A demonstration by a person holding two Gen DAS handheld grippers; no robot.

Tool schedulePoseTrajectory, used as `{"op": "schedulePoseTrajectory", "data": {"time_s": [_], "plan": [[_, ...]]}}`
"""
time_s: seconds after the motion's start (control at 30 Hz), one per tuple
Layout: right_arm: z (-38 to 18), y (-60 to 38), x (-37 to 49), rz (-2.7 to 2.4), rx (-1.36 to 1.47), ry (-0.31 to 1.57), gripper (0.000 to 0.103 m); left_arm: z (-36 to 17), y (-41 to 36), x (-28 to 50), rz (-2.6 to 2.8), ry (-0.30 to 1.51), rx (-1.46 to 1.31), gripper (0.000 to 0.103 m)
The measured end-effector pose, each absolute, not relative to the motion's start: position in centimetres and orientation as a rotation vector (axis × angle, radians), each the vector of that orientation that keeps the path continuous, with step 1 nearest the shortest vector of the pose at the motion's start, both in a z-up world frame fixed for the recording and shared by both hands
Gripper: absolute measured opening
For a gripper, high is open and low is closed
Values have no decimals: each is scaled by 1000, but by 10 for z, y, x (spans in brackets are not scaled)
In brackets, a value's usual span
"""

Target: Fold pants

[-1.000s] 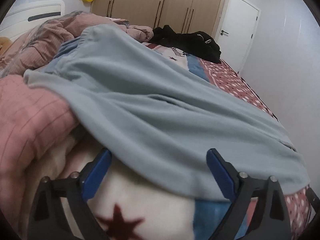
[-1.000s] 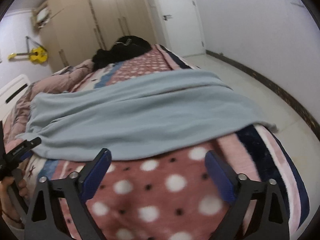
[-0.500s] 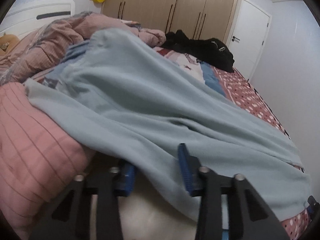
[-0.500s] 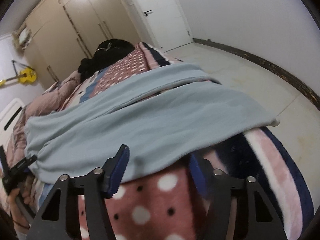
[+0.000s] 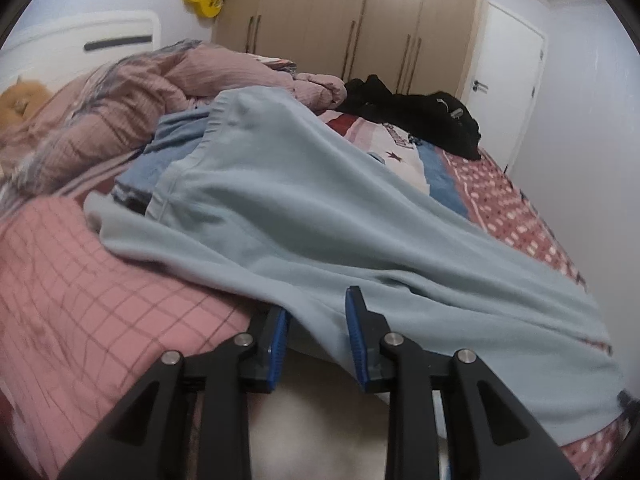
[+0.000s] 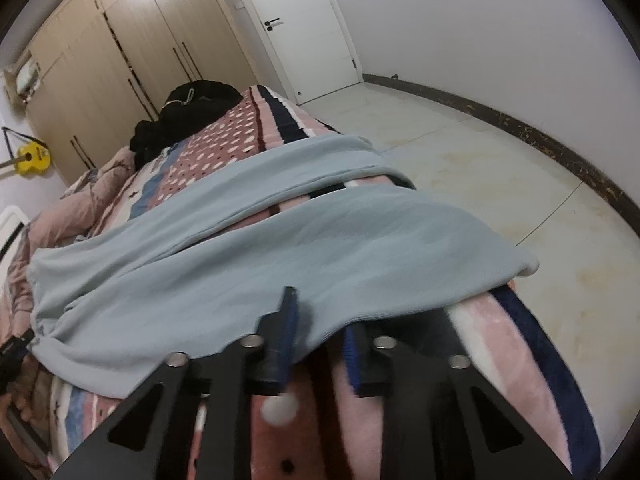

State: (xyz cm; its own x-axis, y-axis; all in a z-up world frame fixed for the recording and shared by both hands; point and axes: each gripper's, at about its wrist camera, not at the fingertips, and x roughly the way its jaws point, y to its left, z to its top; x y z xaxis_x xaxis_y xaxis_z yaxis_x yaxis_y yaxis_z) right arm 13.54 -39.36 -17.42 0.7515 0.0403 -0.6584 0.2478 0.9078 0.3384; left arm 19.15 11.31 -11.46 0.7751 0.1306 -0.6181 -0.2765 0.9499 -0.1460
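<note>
Light blue pants (image 5: 320, 216) lie spread lengthwise on the bed, waistband toward the pillows and legs toward the foot. My left gripper (image 5: 316, 320) is shut on the near edge of the pants close to the waist. In the right wrist view the pants (image 6: 280, 248) show both legs, slightly apart. My right gripper (image 6: 320, 328) is shut on the near edge of the closer leg, with the cloth draped over its right finger.
A patterned pink and blue blanket (image 6: 500, 340) covers the bed. A crumpled pink duvet (image 5: 140, 96) lies at the head. A black garment pile (image 5: 420, 116) sits on the far side. The floor (image 6: 500, 160) lies beyond the bed's foot. Wardrobes (image 5: 340, 20) line the far wall.
Both grippers moved forward onto the pants' near edge and closed from wide open to shut on the cloth. The edge is lifted slightly.
</note>
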Motion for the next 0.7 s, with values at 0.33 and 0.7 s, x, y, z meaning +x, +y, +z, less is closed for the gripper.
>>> {"op": "schedulePoseTrajectory", "data": {"time_s": [0.33,0.7], "plan": [[-138,-395,142,-6,385,657,4,-83,110,189,171,612,-162,3],[-85,-398,217,84,242,720,4,-41,114,265,128,717,4,3]]}}
